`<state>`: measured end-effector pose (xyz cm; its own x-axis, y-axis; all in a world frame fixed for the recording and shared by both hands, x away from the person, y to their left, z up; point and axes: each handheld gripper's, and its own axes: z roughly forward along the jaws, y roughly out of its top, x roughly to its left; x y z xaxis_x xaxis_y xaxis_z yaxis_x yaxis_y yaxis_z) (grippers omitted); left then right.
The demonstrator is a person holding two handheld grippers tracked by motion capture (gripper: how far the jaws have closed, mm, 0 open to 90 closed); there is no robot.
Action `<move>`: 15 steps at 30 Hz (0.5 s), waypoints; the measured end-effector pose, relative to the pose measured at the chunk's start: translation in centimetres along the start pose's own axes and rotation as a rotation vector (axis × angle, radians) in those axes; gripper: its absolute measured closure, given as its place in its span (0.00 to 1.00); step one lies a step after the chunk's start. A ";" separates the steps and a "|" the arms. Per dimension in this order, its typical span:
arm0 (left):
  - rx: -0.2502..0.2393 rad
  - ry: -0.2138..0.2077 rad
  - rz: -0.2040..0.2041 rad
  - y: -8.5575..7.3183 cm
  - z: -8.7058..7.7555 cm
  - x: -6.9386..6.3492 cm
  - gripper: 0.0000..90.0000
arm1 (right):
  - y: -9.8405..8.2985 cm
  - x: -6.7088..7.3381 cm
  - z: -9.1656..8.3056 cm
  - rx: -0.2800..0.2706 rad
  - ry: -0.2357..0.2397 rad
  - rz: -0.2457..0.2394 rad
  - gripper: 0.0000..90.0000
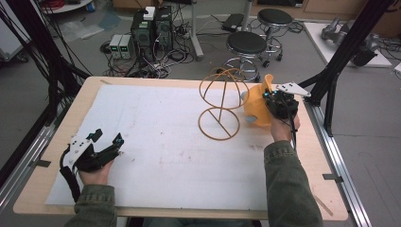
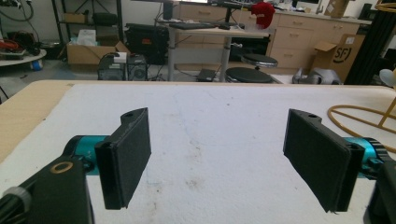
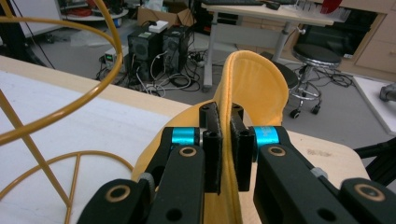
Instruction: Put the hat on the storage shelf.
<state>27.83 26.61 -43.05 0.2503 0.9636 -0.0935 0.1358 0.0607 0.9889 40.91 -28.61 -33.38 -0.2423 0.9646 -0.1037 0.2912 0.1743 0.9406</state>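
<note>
1. The right gripper point(image 1: 276, 101), at the right of the high view, is pinched tight on the brim of a yellow cap point(image 1: 257, 106). In the right gripper view the brim point(image 3: 252, 88) stands up between the two black jaws.
2. The cap sits at the right of the white mat point(image 1: 156, 142), just beside the gold wire stand point(image 1: 221, 101). I think the cap is meant to go on the stand's round top.
3. The brim is thin and soft. It could slip out if the hand jerks.
4. The stand looks light. A bump from the cap could tip it or push it away.
5. The floppy cap could snag on a wire.
6. The left gripper point(image 1: 106, 144), at the lower left, rests with its jaws wide apart, holding nothing. It is too far off to steady the stand.
</note>
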 end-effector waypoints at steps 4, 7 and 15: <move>-0.001 -0.002 0.000 0.0 0.0 -0.1 0.26 | 0.3 -0.3 -0.7 -0.025 -0.002 0.021 0.96; -0.002 -0.002 -0.001 0.0 0.0 -0.1 0.26 | 0.4 -0.4 -1.2 -0.040 -0.001 0.032 0.96; -0.001 -0.001 0.001 0.0 0.0 -0.1 0.26 | 0.9 -0.9 -2.4 -0.088 0.001 0.058 0.96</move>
<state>27.82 26.49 -43.04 0.2518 0.9633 -0.0930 0.1352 0.0601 0.9890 39.12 -29.80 -31.69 -0.2283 0.9724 -0.0483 0.2222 0.1003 0.9698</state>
